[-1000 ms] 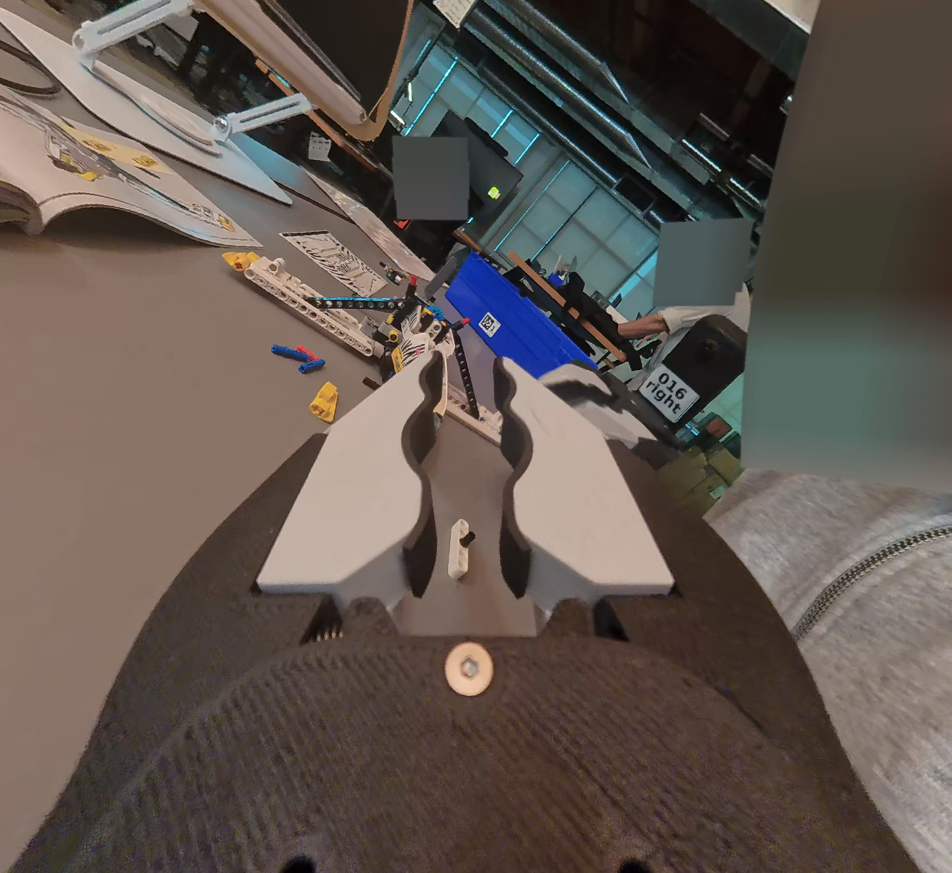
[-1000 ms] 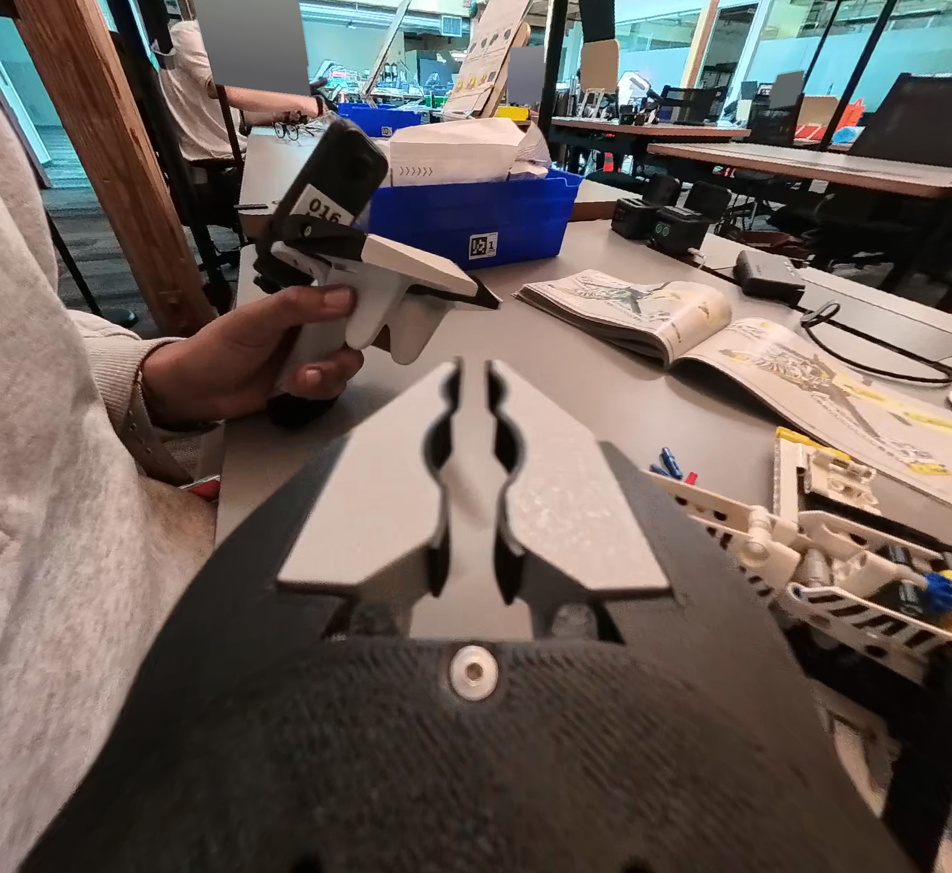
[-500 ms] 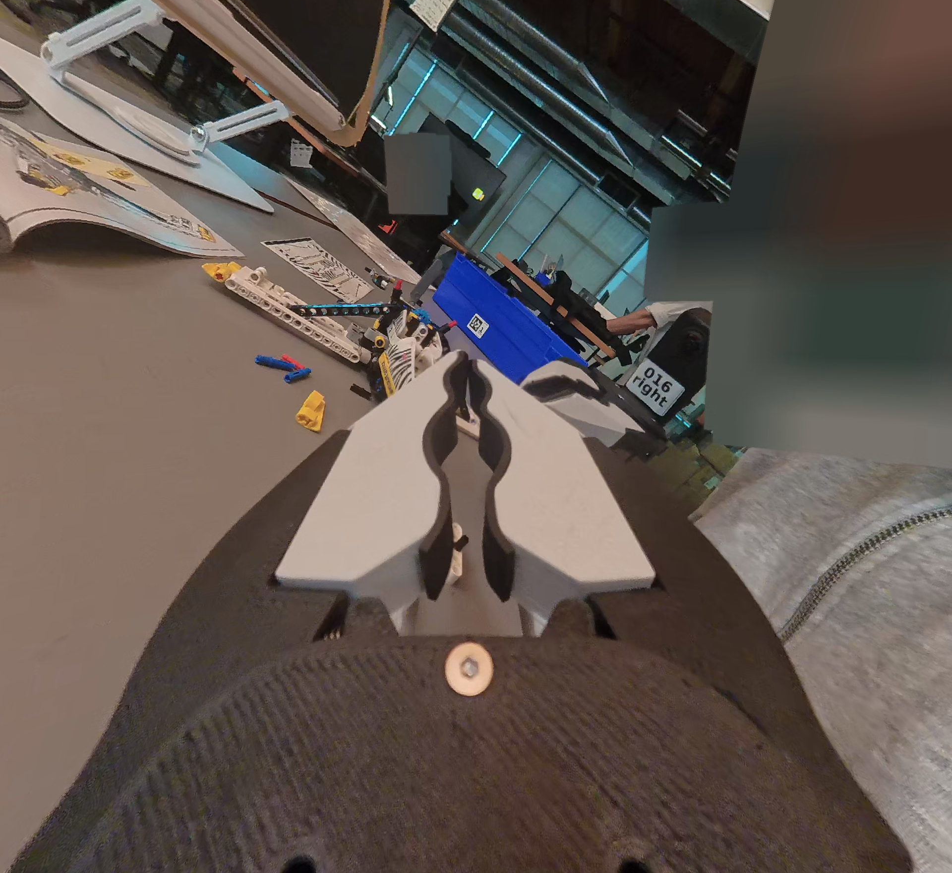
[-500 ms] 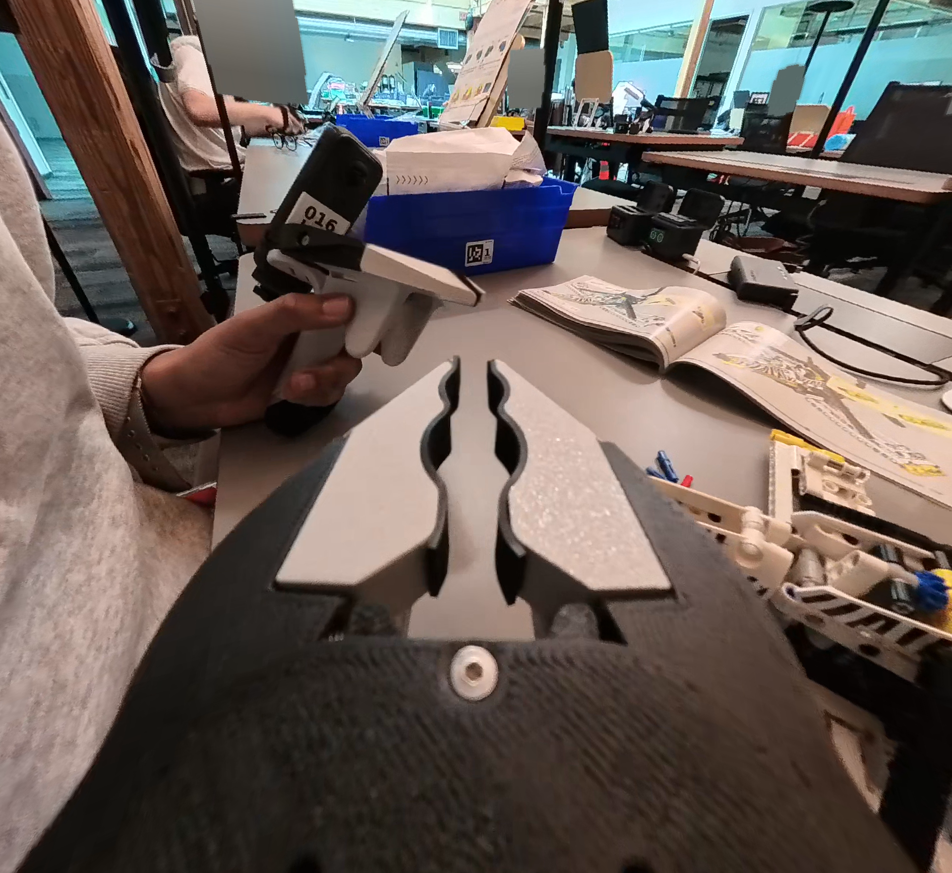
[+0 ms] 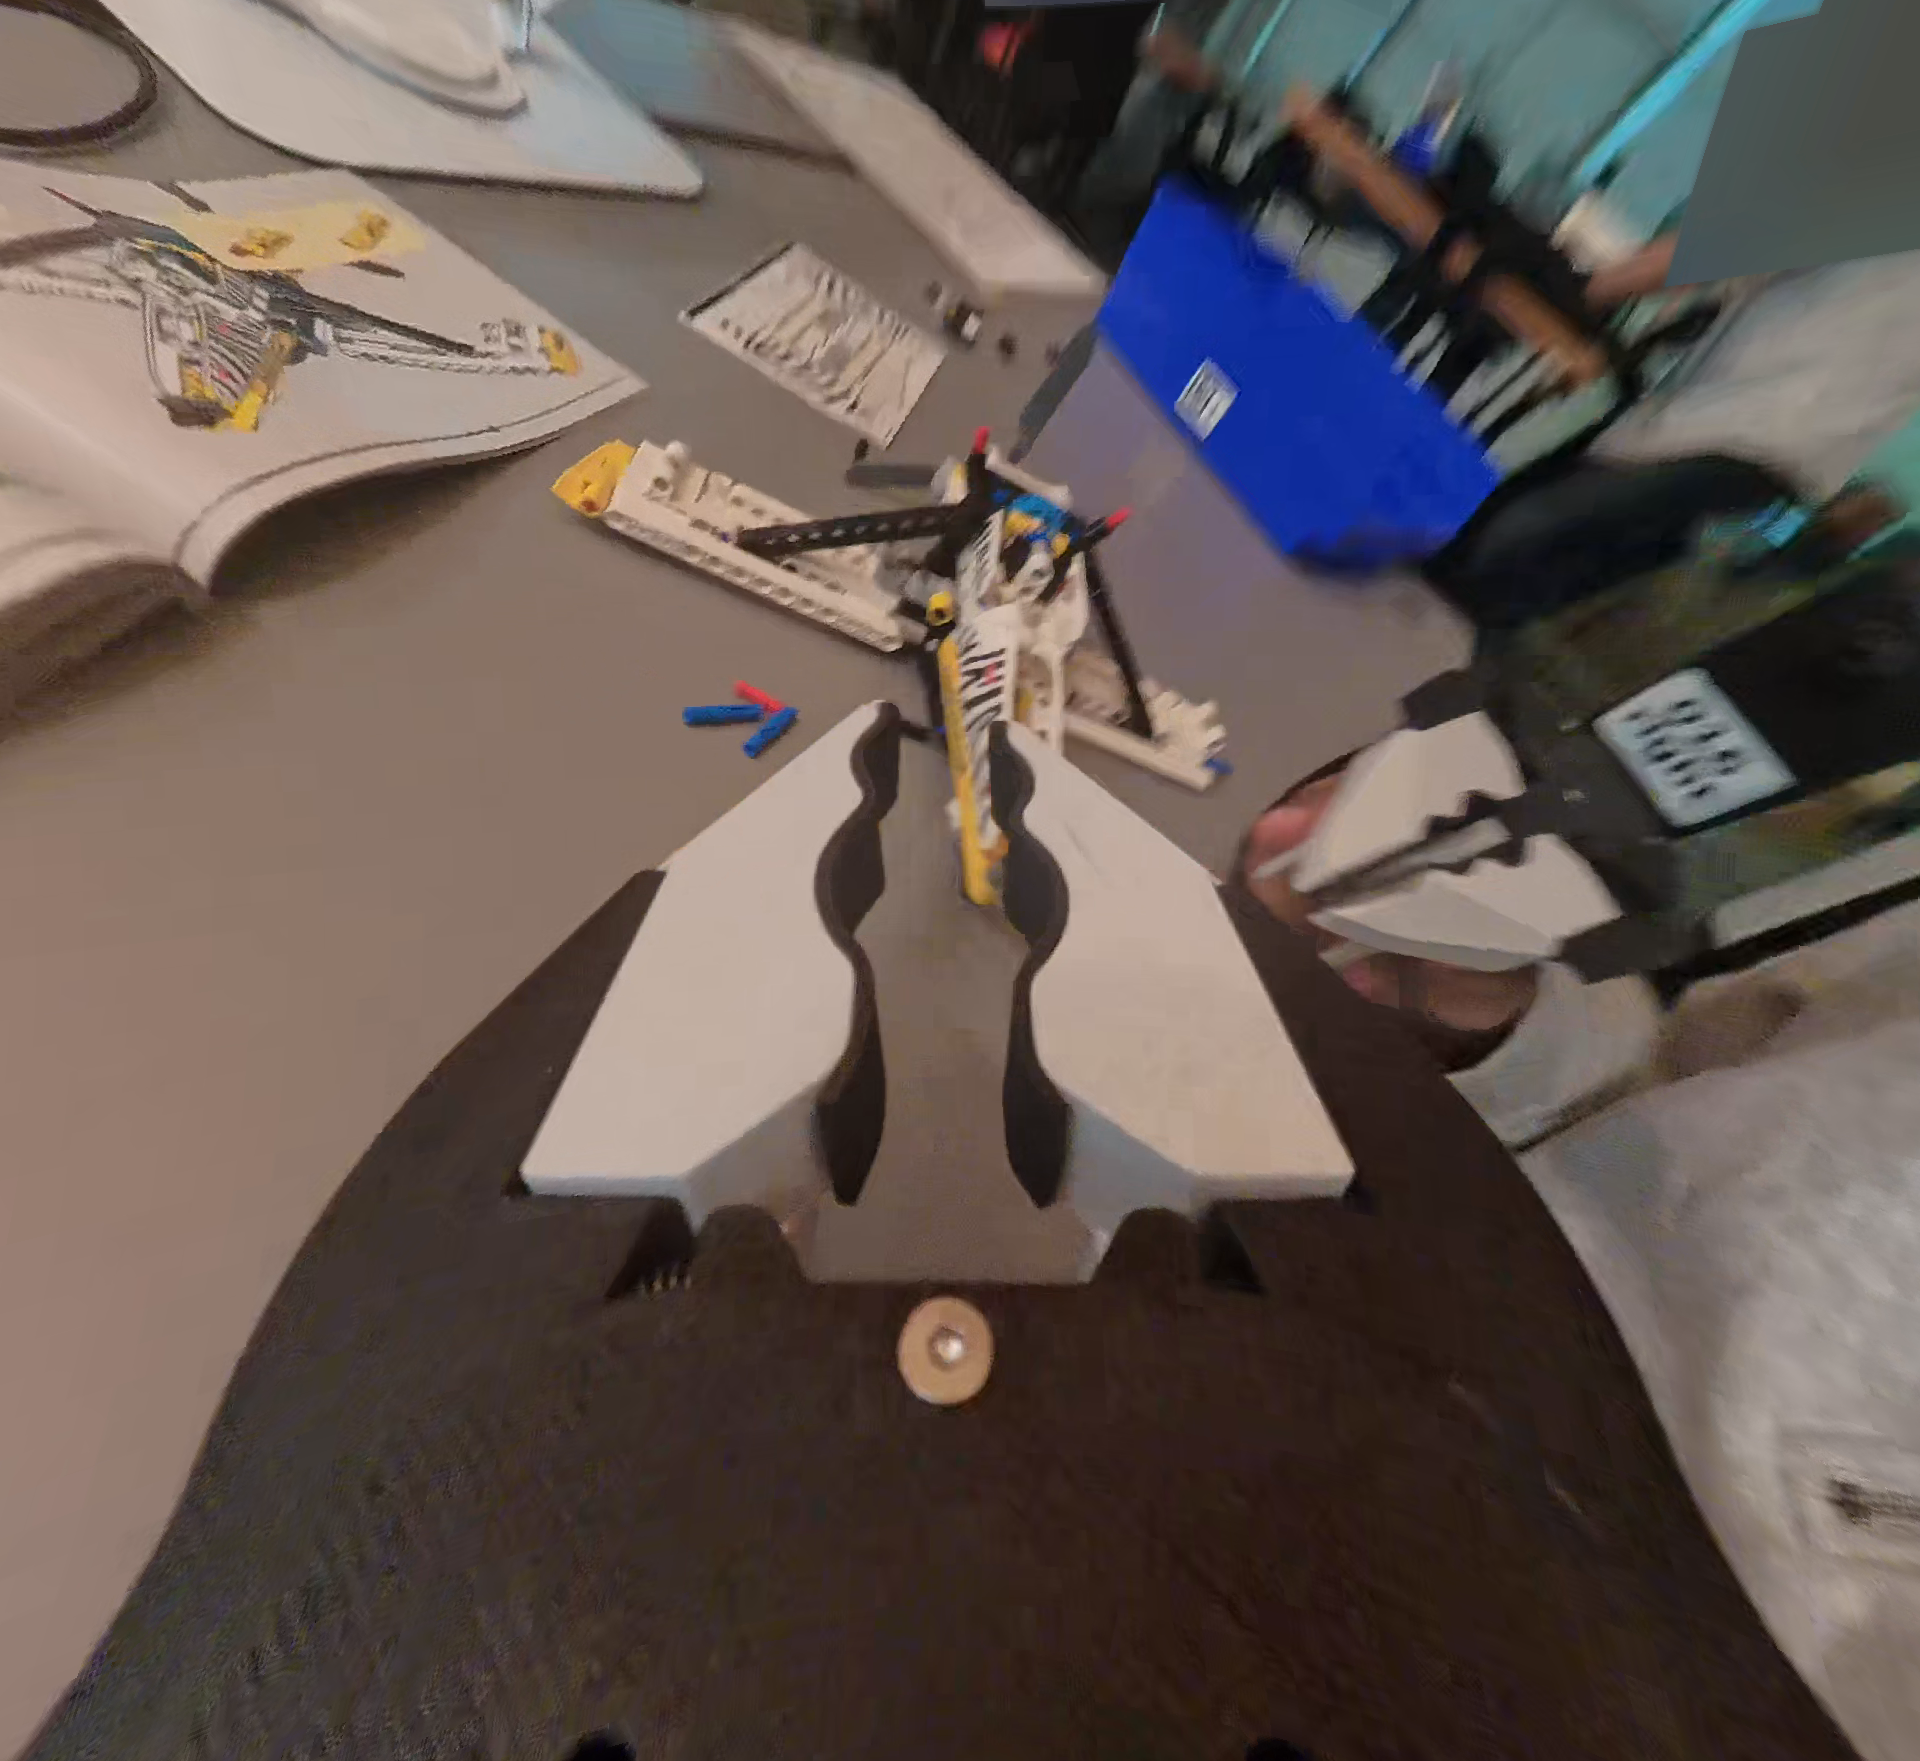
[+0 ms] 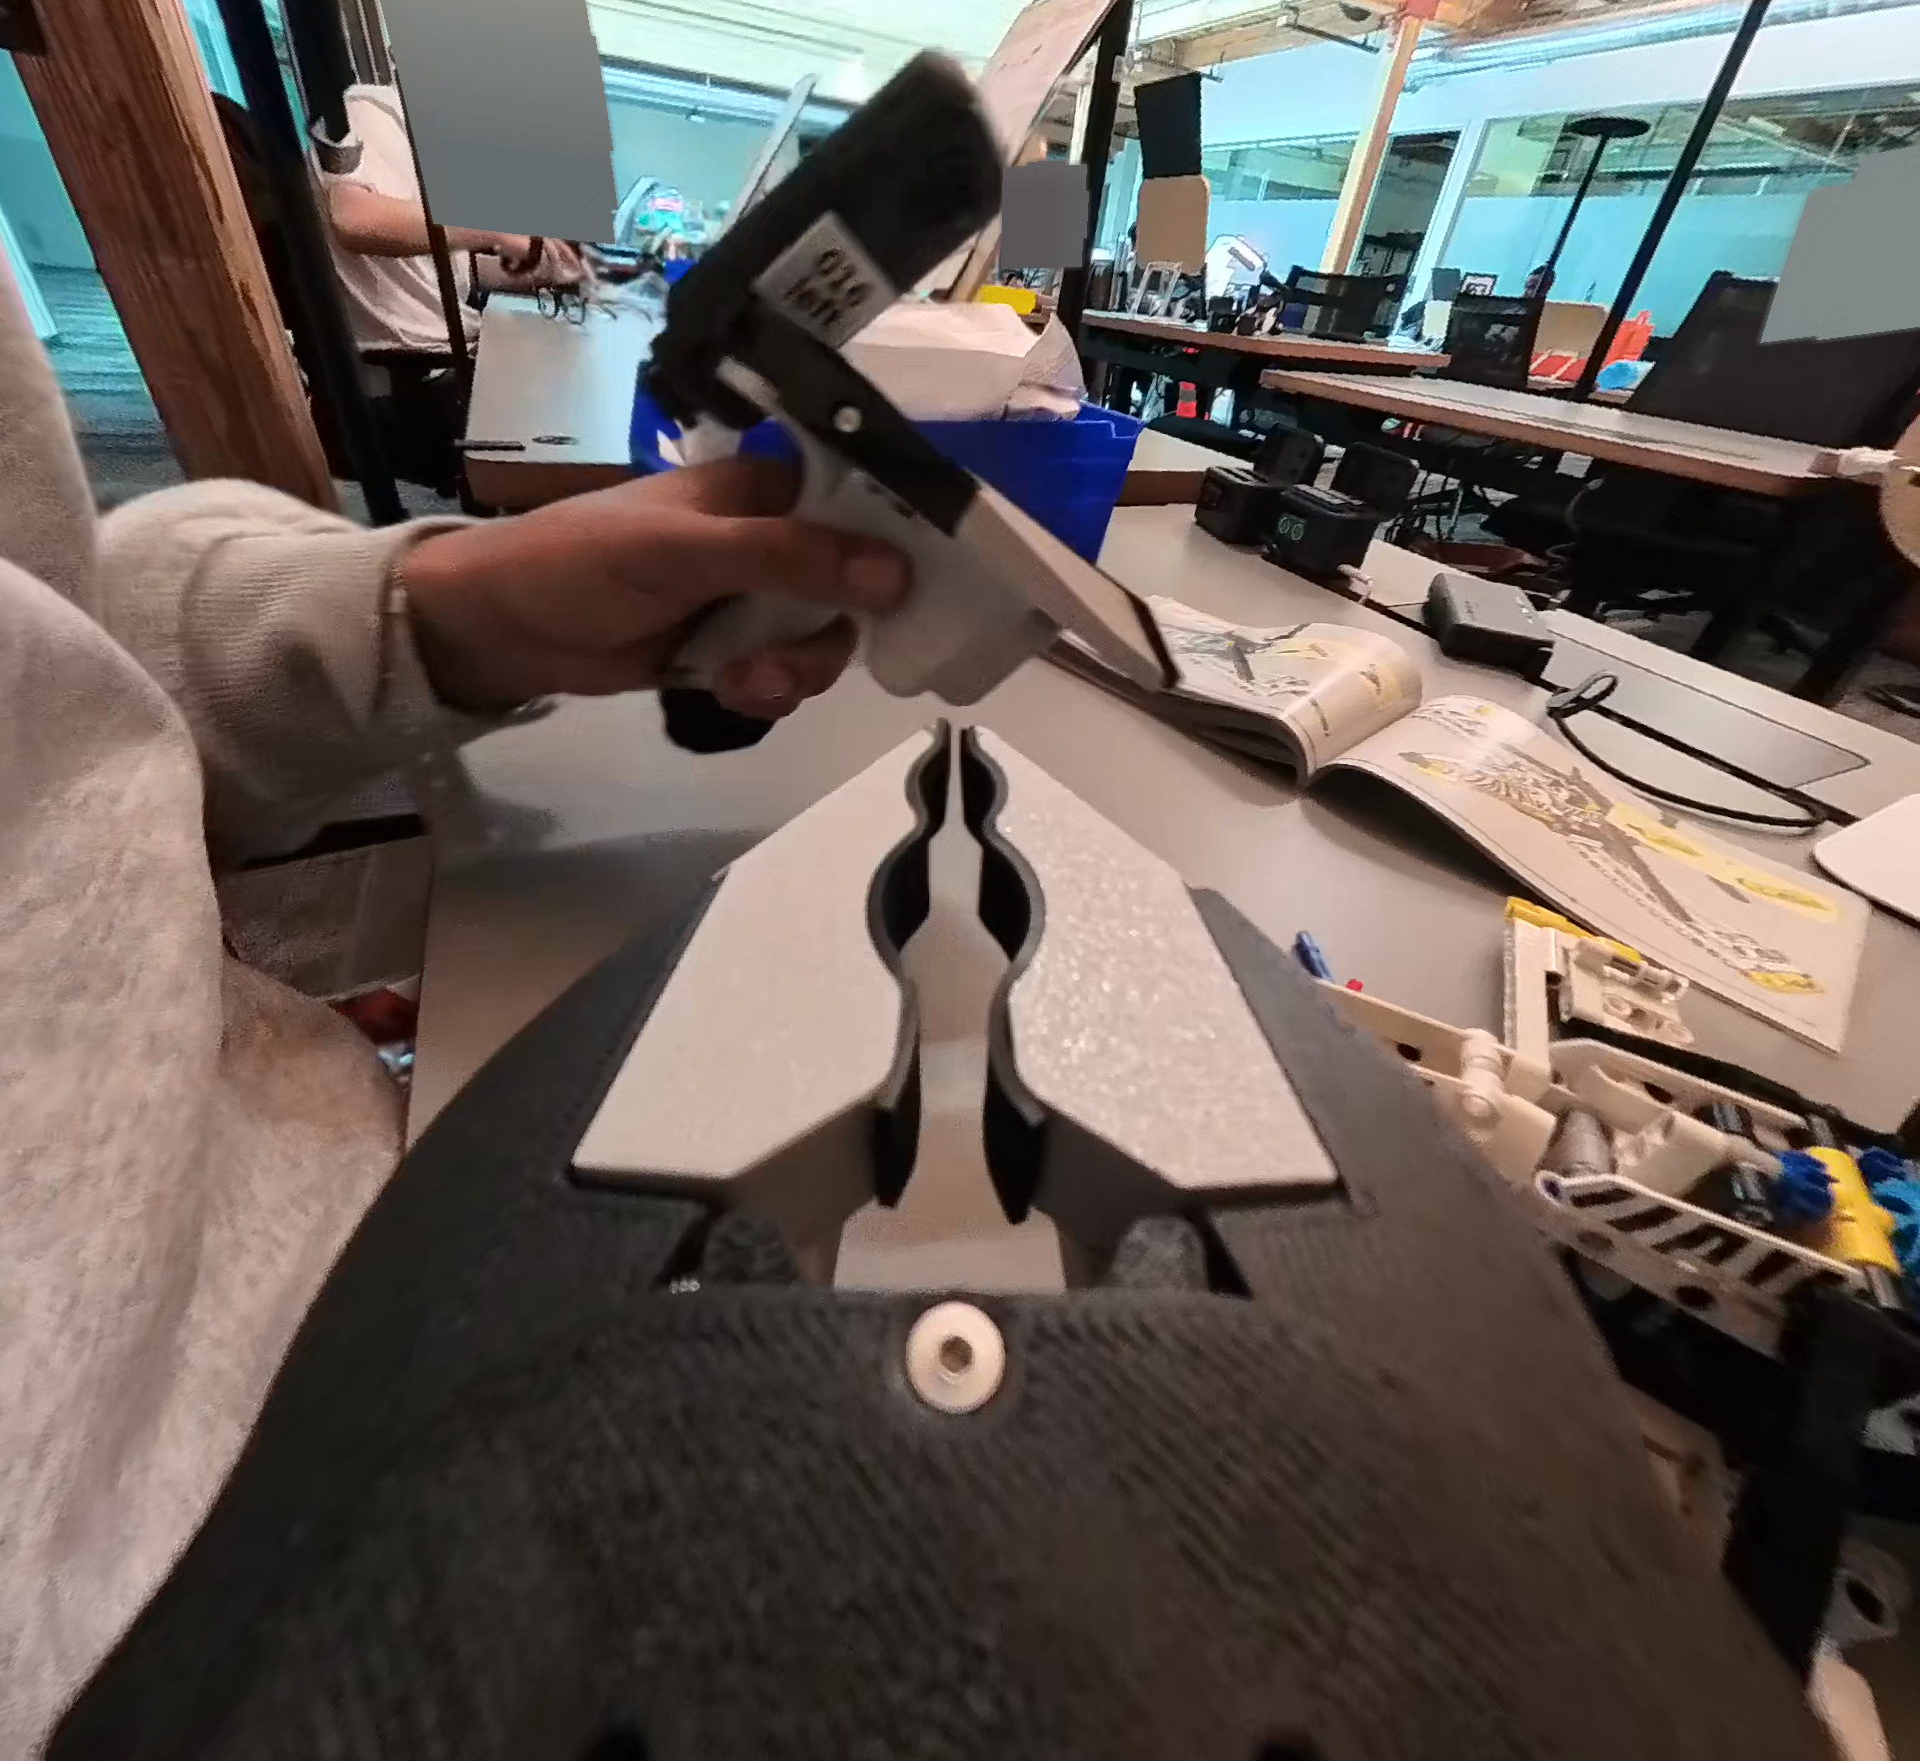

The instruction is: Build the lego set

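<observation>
The partly built lego model (image 5: 987, 589), white, black and yellow with striped panels, lies on the grey table (image 5: 312, 880). It also shows at the lower right in the right wrist view (image 6: 1662, 1150). My left gripper (image 5: 940, 724) is open and empty, held above the table and pointing down at the model's near end. From the right wrist view the left gripper (image 6: 1143, 662) is tilted downward in a hand. My right gripper (image 6: 953, 735) is shut and empty, to the left of the model. It also appears in the left wrist view (image 5: 1288, 880).
Loose blue and red pins (image 5: 738, 714) lie left of the model. An open instruction booklet (image 5: 260, 329), a sticker sheet (image 5: 821, 340), a white stand base (image 5: 364, 49) and a blue bin (image 5: 1278, 402) sit farther back. A black cable (image 6: 1662, 755) lies by the booklet. There is about 8 centimetres between the tips of the two grippers.
My left gripper has risen and tipped down toward the model; its jaws narrowed, then widened again, and the small white piece between them is gone from view. The right jaws closed slightly.
</observation>
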The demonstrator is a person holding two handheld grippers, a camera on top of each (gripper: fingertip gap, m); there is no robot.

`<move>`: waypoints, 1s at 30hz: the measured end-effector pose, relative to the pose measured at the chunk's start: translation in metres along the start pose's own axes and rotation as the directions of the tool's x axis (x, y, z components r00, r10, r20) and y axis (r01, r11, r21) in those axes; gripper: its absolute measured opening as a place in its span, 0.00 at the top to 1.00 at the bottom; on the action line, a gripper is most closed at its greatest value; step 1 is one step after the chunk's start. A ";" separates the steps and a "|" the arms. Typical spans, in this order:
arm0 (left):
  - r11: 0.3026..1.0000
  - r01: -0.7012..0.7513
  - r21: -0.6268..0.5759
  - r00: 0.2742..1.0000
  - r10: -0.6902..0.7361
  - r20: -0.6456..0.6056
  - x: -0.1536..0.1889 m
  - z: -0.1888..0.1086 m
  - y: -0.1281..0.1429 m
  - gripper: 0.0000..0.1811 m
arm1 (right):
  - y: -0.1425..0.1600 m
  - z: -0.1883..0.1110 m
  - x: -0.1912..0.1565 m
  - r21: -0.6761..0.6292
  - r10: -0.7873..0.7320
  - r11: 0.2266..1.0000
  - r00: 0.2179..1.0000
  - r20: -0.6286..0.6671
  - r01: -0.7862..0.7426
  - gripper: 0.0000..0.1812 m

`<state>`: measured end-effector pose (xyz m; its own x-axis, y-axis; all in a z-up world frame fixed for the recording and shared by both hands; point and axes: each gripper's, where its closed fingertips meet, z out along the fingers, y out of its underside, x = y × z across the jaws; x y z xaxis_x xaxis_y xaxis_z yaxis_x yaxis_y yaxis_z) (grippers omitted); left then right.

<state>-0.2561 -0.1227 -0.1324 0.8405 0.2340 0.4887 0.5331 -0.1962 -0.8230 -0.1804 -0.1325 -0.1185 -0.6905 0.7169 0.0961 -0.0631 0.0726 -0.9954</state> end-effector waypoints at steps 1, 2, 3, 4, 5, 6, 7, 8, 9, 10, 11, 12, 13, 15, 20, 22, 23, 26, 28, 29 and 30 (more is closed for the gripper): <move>0.996 -0.048 -0.068 0.998 0.050 0.032 -0.008 0.008 -0.001 0.89 | -0.001 -0.001 0.001 0.008 0.006 1.000 1.000 -0.006 -0.006 1.00; 0.986 -0.097 -0.133 0.993 0.105 0.054 -0.016 0.017 -0.002 0.86 | -0.002 -0.003 0.002 0.017 0.013 1.000 1.000 -0.009 -0.013 1.00; 0.970 -0.152 -0.191 0.986 0.162 0.040 -0.022 0.027 -0.002 0.85 | -0.003 -0.005 0.003 0.026 0.022 0.999 1.000 -0.013 -0.021 1.00; 0.945 -0.208 -0.251 0.977 0.213 -0.006 -0.025 0.037 0.001 0.84 | -0.005 -0.006 0.004 0.036 0.030 0.999 0.999 -0.018 -0.029 1.00; 0.913 -0.261 -0.315 0.964 0.261 -0.043 -0.031 0.047 0.006 0.83 | -0.006 -0.008 0.005 0.046 0.036 0.998 0.999 -0.022 -0.035 1.00; 0.872 -0.305 -0.382 0.950 0.309 -0.052 -0.042 0.056 0.012 0.83 | -0.007 -0.009 0.006 0.054 0.042 0.998 0.999 -0.024 -0.041 1.00; 0.827 -0.343 -0.446 0.932 0.358 -0.053 -0.055 0.063 0.018 0.83 | -0.008 -0.010 0.006 0.061 0.047 0.997 0.999 -0.024 -0.046 1.00; 0.785 -0.382 -0.487 0.913 0.402 -0.068 -0.065 0.069 0.023 0.84 | -0.009 -0.011 0.007 0.066 0.051 0.997 0.998 -0.023 -0.049 1.00; 0.755 -0.417 -0.506 0.896 0.434 -0.092 -0.071 0.075 0.027 0.88 | -0.009 -0.012 0.007 0.070 0.052 0.996 0.998 -0.022 -0.051 1.00; 0.735 -0.434 -0.521 0.890 0.440 -0.120 -0.075 0.080 0.032 0.95 | -0.009 -0.012 0.007 0.071 0.053 0.996 0.998 -0.023 -0.051 1.00; 0.735 -0.428 -0.527 0.897 0.417 -0.148 -0.076 0.084 0.035 1.00 | -0.009 -0.011 0.007 0.068 0.053 0.996 0.998 -0.024 -0.052 1.00; 0.756 -0.405 -0.514 0.913 0.367 -0.181 -0.073 0.086 0.035 1.00 | -0.008 -0.010 0.008 0.062 0.052 0.997 0.998 -0.024 -0.050 1.00; 0.781 -0.375 -0.499 0.927 0.297 -0.231 -0.065 0.086 0.035 0.99 | -0.007 -0.009 0.008 0.055 0.050 0.997 0.998 -0.024 -0.048 1.00; 0.801 -0.358 -0.480 0.923 0.228 -0.309 -0.054 0.081 0.035 0.98 | -0.007 -0.009 0.006 0.050 0.041 0.998 0.999 -0.022 -0.039 1.00; 0.752 -0.404 -0.521 0.914 0.313 -0.257 -0.066 0.082 0.046 0.99 | -0.006 -0.007 0.005 0.039 0.023 0.999 1.000 -0.020 -0.022 1.00; 0.747 -0.403 -0.529 0.915 0.316 -0.250 -0.065 0.082 0.047 0.99 | -0.006 -0.007 0.004 0.042 0.018 0.999 1.000 -0.021 -0.017 1.00; 0.746 -0.402 -0.531 0.916 0.316 -0.249 -0.064 0.081 0.048 0.99 | -0.006 -0.007 0.004 0.043 0.017 0.999 1.000 -0.020 -0.016 1.00; 0.799 -0.364 -0.479 0.930 0.286 -0.231 -0.057 0.078 0.040 0.99 | -0.007 -0.007 0.004 0.046 0.016 0.999 1.000 -0.023 -0.015 1.00; 0.900 -0.275 -0.339 0.946 0.189 -0.265 -0.037 0.073 0.019 0.99 | -0.007 -0.009 0.007 0.045 0.013 0.999 0.999 -0.042 -0.011 1.00; 0.949 -0.200 -0.244 0.944 0.121 -0.306 -0.022 0.069 0.002 0.99 | -0.007 -0.010 0.010 0.043 0.005 0.999 0.998 -0.067 -0.003 1.00; 0.985 -0.093 -0.142 0.924 0.032 -0.381 -0.004 0.061 -0.016 0.99 | -0.009 -0.013 0.014 0.046 -0.011 0.999 0.994 -0.108 0.016 0.99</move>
<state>-0.2737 -0.0622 -0.1382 0.8304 -0.1534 0.5356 0.4611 -0.3504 -0.8152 -0.1808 -0.1141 -0.1085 -0.6082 0.7865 0.1069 -0.1069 0.0523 -0.9929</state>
